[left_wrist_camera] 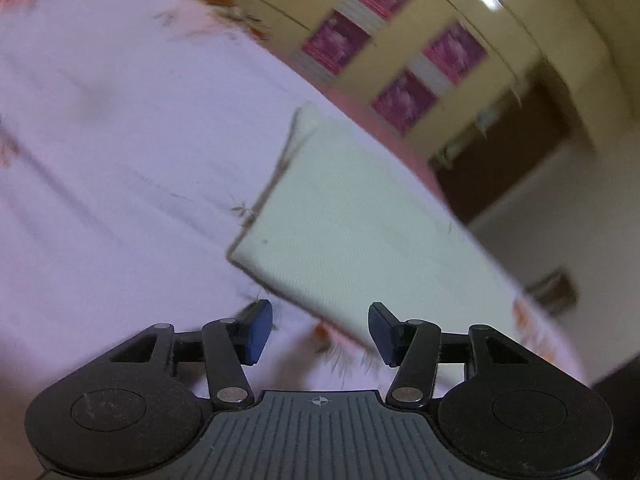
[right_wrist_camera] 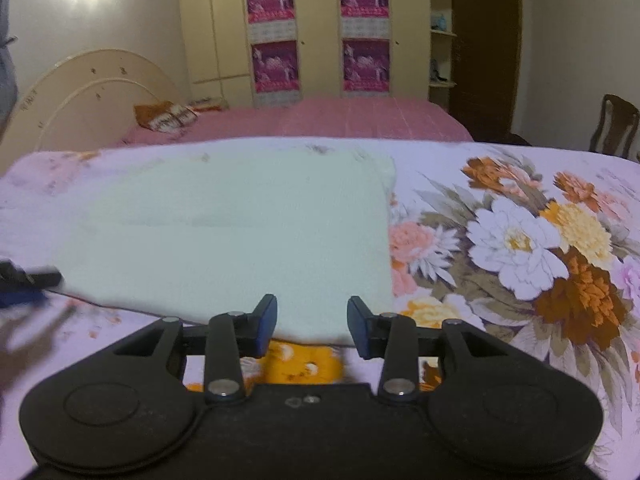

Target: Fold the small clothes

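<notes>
A pale green cloth (right_wrist_camera: 240, 232) lies flat as a rectangle on the floral bedsheet (right_wrist_camera: 520, 240). In the left wrist view the cloth (left_wrist_camera: 360, 232) appears tilted, its near corner just ahead of my left gripper (left_wrist_camera: 320, 332). The left gripper is open and empty, above the sheet. My right gripper (right_wrist_camera: 312, 326) is open and empty, its blue pads at the cloth's near edge by the right corner. The left gripper also shows blurred at the left edge of the right wrist view (right_wrist_camera: 28, 280).
The bedsheet (left_wrist_camera: 100, 140) covers the work surface. Behind it is a pink bed (right_wrist_camera: 320, 120) with a headboard (right_wrist_camera: 92, 92). A wardrobe with pink posters (right_wrist_camera: 320, 32) stands at the back. A wooden chair (right_wrist_camera: 612, 124) is at the far right.
</notes>
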Motion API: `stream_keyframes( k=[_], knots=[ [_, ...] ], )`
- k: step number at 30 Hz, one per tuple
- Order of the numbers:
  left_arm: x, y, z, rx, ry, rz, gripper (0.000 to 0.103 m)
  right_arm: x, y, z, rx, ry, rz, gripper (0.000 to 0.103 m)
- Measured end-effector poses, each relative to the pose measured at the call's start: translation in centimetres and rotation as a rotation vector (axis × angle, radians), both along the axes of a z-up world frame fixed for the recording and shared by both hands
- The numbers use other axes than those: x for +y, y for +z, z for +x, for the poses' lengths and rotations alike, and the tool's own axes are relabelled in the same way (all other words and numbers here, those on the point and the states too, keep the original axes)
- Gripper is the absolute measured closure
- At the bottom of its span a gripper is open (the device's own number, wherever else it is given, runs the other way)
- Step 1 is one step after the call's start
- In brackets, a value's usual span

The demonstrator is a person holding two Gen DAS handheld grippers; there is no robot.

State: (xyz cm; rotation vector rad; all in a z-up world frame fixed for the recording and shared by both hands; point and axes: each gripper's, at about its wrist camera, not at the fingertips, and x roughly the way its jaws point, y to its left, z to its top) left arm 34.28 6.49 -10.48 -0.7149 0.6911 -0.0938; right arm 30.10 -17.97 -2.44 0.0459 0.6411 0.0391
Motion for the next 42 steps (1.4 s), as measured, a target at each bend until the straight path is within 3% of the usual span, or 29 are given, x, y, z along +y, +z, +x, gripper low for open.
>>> stream_keyframes(
  k=[3, 5, 9, 10, 13, 17, 20, 22, 24, 26, 30, 36, 38, 40, 42],
  knots=[
    [0.6, -1.0, 1.6, -0.003, 0.052, -0.119, 0.049, 0.4, 0.6, 0.8, -0.020, 0.040, 0.034, 0.065],
    [0.8, -1.9, 2.6, -0.028, 0.093, -0.181, 0.052, 0.6, 0.7, 2.0, -0.022, 0.059, 0.078, 0.071],
    [0.6, -3.4, 4.9, -0.008, 0.161, -0.227, 0.090, 1.5, 0.1, 5.0, -0.016, 0.082, 0.136, 0.090],
    [0.8, -3.8, 5.5, 0.001, 0.171, -0.256, 0.092, 1.9, -0.2, 6.1, -0.016, 0.088, 0.138, 0.091],
    [0.7, -3.7, 6.3, -0.011, 0.161, -0.270, 0.096, 3.2, -1.1, 9.0, -0.009, 0.102, 0.143, 0.092],
    [0.0, -1.1, 4.7, -0.127, 0.123, -0.244, 0.096, 5.3, -2.0, 12.5, -0.013, 0.120, 0.143, 0.093],
    [0.6, -2.6, 5.2, -0.057, 0.128, -0.231, 0.096, 6.3, -2.1, 13.5, -0.037, 0.124, 0.129, 0.093],
    [0.9, -4.3, 5.7, 0.009, 0.125, -0.241, 0.096, 7.0, -3.3, 14.8, 0.018, 0.119, 0.079, 0.093],
    [1.4, -5.1, 5.5, -0.007, 0.131, -0.300, 0.095, 7.4, -4.2, 15.0, 0.031, 0.126, 0.053, 0.094],
    [1.1, -5.0, 5.9, -0.003, 0.135, -0.297, 0.095, 7.5, -4.1, 14.9, 0.030, 0.133, 0.036, 0.094],
    [0.5, -4.1, 5.6, -0.033, 0.126, -0.234, 0.096, 7.4, -4.2, 14.5, 0.024, 0.137, 0.037, 0.095],
    [-4.0, 4.6, 6.6, -0.171, -0.117, 0.057, 0.096, 6.5, -4.4, 14.4, 0.034, 0.122, 0.106, 0.095],
    [-6.1, 7.0, 7.3, -0.194, -0.213, 0.139, 0.096, 5.7, -4.0, 15.0, 0.044, 0.106, 0.165, 0.095],
    [-8.4, 8.8, 7.7, -0.218, -0.295, 0.207, 0.096, 3.7, -3.5, 14.6, 0.041, 0.048, 0.287, 0.092],
    [-11.5, 9.7, 8.5, -0.226, -0.388, 0.266, 0.096, 0.9, -2.8, 13.3, -0.011, -0.042, 0.394, 0.087]
  ],
)
